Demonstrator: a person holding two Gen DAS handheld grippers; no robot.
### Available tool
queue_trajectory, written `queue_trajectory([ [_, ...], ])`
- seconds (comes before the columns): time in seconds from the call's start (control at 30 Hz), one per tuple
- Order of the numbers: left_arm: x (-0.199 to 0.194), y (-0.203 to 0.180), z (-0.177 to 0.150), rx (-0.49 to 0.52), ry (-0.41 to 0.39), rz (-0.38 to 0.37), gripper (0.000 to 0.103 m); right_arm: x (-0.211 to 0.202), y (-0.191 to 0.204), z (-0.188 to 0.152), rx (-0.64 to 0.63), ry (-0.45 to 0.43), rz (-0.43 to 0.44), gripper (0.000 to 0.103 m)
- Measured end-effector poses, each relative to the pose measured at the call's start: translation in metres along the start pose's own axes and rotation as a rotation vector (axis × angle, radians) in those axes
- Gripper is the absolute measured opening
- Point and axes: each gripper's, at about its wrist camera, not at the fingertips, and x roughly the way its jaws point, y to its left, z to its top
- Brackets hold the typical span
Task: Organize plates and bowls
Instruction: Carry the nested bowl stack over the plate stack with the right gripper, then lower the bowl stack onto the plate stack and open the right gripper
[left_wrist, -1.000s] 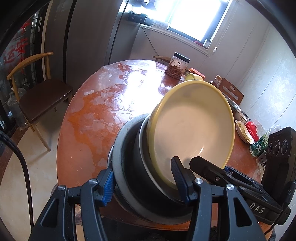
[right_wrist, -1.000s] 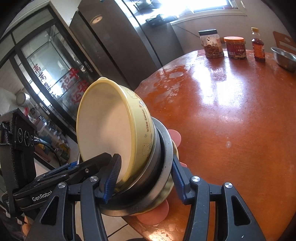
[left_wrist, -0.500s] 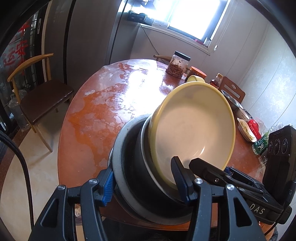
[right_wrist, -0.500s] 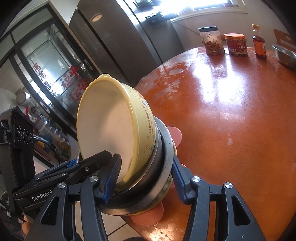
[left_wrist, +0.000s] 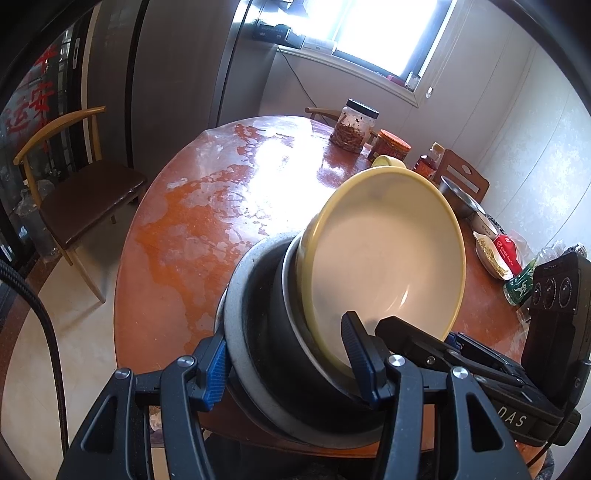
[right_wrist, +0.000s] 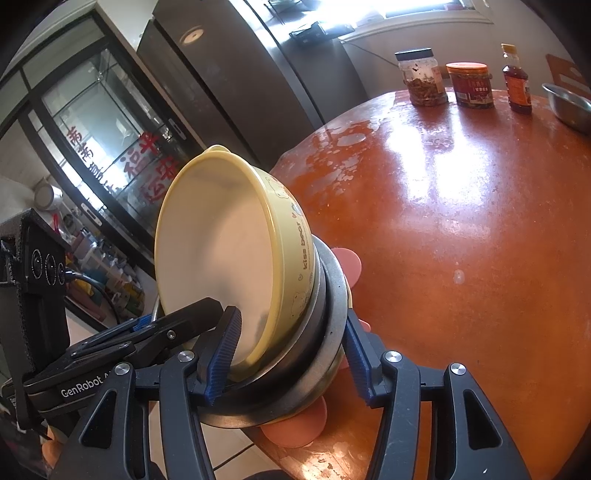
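Note:
A stack of dishes is held tilted on its side above the near edge of the round orange table (left_wrist: 207, 221). A yellow bowl (left_wrist: 384, 254) with a pale inside sits on top, nested in a dark bowl (left_wrist: 291, 354) and a grey plate (left_wrist: 236, 321). My left gripper (left_wrist: 291, 365) is shut on the stack, one finger inside the yellow bowl, one behind the grey plate. My right gripper (right_wrist: 291, 354) clamps the same stack from the other side. The yellow bowl (right_wrist: 229, 258) reads "kiss bear". A pink plate (right_wrist: 291, 428) lies under the stack.
Jars (right_wrist: 421, 77) (right_wrist: 471, 86) and a sauce bottle (right_wrist: 517, 81) stand at the table's far edge. A steel bowl (right_wrist: 569, 107) and snack packets (left_wrist: 502, 254) lie on the right. A wooden chair (left_wrist: 81, 192) stands on the left, beside a fridge and a glass cabinet.
The stack has tilted and shifted slightly; the view has moved a little closer over the table. Both grippers keep their hold.

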Motion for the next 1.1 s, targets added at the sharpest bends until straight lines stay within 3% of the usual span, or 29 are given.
queue_trajectory([
  [0.43, 0.000, 0.000, 0.000, -0.005, 0.005, -0.010, 0.057, -0.002, -0.005, -0.001, 0.010, -0.007, -0.012, 0.059],
  [0.77, -0.004, -0.005, 0.000, 0.008, -0.002, 0.012, 0.058, -0.018, -0.002, 0.002, -0.016, -0.061, -0.010, 0.072],
  [1.1, -0.014, -0.011, -0.002, 0.006, -0.012, 0.024, 0.063, -0.038, -0.001, 0.000, -0.023, -0.097, -0.011, 0.074],
])
